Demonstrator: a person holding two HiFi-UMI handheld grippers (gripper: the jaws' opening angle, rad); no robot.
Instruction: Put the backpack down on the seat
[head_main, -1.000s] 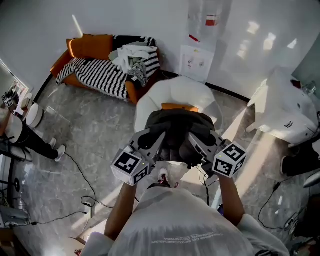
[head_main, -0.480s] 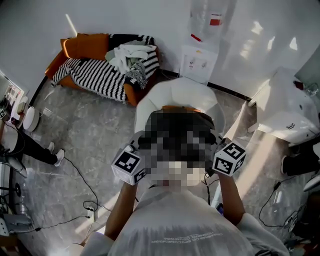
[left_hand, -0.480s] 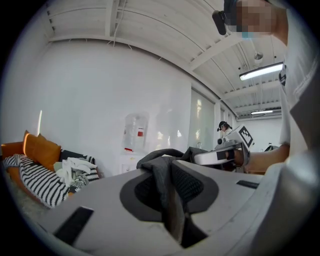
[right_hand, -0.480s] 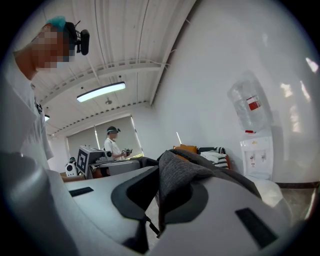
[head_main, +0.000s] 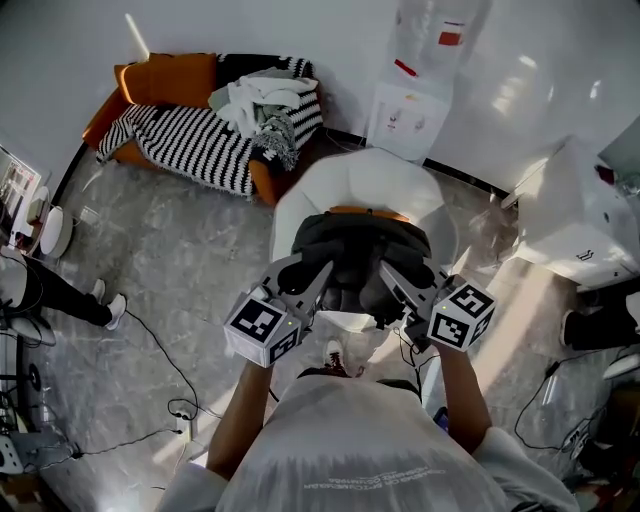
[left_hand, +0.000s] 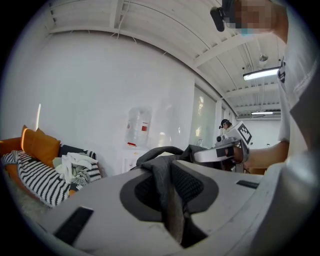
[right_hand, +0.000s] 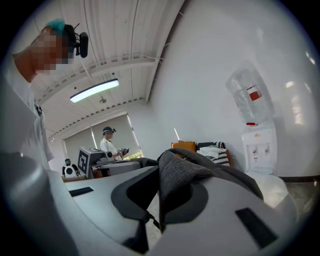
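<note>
Backpack (head_main: 356, 250) over white seat (head_main: 370, 185), left gripper (head_main: 318, 277) and right gripper (head_main: 390, 275) each pinching its fabric, shirt print (head_main: 370, 478) illegible.

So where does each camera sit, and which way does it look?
Head view: on the person's head, looking steeply down at the backpack and white seat; both forearms, left gripper, right gripper show.
Left gripper view: on that gripper, looking along jaws shut on backpack fabric; the other forearm shows.
Right gripper view: same on its gripper, jaws shut on the backpack; the shirt shows.
Both gripper views share the water dispenser.
</note>
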